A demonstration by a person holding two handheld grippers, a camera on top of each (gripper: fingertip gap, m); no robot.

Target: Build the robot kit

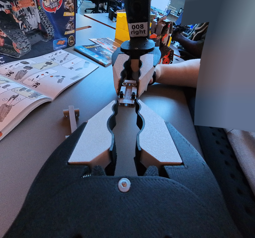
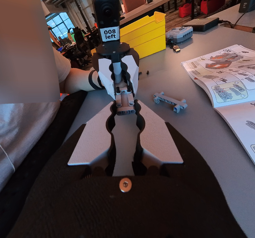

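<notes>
At the centre of both wrist views, two grippers are meeting tip to tip over a grey table (image 1: 41, 141), sharing one small grey brick assembly (image 1: 127, 96). The left gripper (image 1: 126, 103) is clenching its near end; the right gripper (image 2: 124, 107) is clamping the opposite end. The assembly's long axis is running straight along the line between them, two black pins (image 1: 121, 94) standing upward. A loose grey beam (image 2: 170, 101) is lying at centre right, an open instruction booklet (image 2: 227, 93) beyond it.
</notes>
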